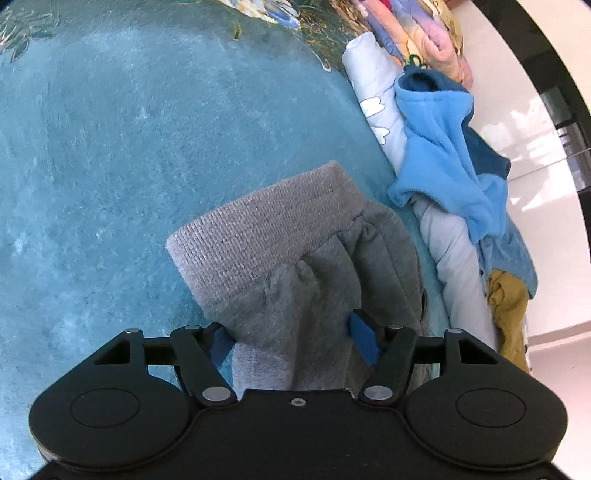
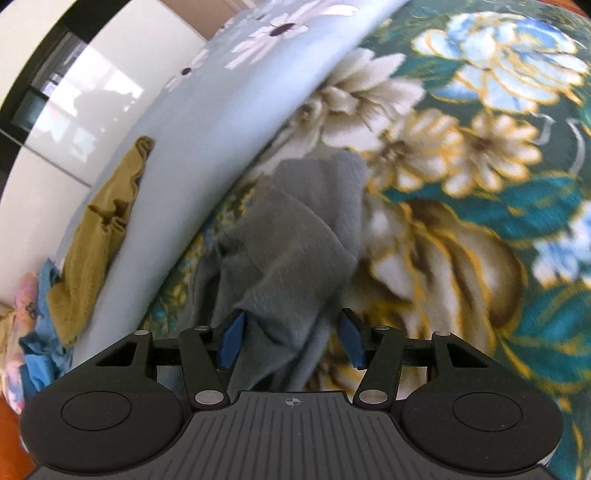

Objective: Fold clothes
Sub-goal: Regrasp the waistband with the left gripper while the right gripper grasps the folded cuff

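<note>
Left wrist view: the left gripper has its blue pads pressed into the bunched grey knit sweatpants, clenched on the fabric just behind the ribbed waistband, which juts out ahead of the fingers above the teal plush blanket. Along the blanket's right edge runs a rolled pale blue sheet; a bright blue fleece garment is draped over it, and a mustard yellow knit garment lies crumpled at the roll's near end. A folded pastel patterned quilt sits at the blanket's far right corner.

Right wrist view: the right gripper has another part of the grey sweatpants between its blue pads. The left pad touches the cloth; the right pad stands a little apart from it, so whether the claw truly grips is unclear. The grey fabric trails ahead in loose folds over the blanket's floral border. The mustard garment rests on the pale blue sheet by the blanket's left edge. This view is somewhat blurred.
</note>
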`<state>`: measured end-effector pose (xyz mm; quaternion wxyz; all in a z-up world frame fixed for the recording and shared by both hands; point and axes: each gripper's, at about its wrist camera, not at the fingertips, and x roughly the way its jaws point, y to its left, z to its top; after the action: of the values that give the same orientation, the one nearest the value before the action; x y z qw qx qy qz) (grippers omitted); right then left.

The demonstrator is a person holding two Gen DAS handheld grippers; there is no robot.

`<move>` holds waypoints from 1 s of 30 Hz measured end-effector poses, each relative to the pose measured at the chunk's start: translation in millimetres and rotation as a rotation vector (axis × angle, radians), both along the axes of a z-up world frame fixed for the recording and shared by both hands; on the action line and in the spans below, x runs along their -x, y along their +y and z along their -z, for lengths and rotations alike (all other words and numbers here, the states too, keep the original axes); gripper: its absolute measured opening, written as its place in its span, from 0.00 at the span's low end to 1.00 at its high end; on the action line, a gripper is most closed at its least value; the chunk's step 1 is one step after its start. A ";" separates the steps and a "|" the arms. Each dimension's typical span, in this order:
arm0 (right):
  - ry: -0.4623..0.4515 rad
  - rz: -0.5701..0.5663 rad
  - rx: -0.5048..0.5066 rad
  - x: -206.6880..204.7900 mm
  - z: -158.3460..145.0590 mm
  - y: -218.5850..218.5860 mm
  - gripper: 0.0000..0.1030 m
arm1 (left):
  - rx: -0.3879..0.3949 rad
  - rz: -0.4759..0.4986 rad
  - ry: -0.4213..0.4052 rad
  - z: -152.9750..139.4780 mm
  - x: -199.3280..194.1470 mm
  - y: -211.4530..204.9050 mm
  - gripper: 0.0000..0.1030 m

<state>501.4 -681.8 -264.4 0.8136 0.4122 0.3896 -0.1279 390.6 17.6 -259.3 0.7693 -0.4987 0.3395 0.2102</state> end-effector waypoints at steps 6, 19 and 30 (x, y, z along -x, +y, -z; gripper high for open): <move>-0.042 0.022 -0.041 -15.2 9.4 -7.4 0.43 | -0.031 0.001 -0.029 0.2 -1.5 -3.9 0.59; -0.041 0.025 -0.029 -16.2 -0.1 -6.7 0.15 | 0.015 -0.043 -0.053 0.4 4.5 2.3 0.32; -0.025 0.043 0.038 -12.5 -21.8 2.8 0.13 | 0.017 -0.059 -0.062 -4.6 8.3 6.5 0.13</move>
<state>513.9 -679.0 -242.6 0.8231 0.4064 0.3681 -0.1476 382.4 24.2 -254.6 0.7686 -0.5215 0.3024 0.2143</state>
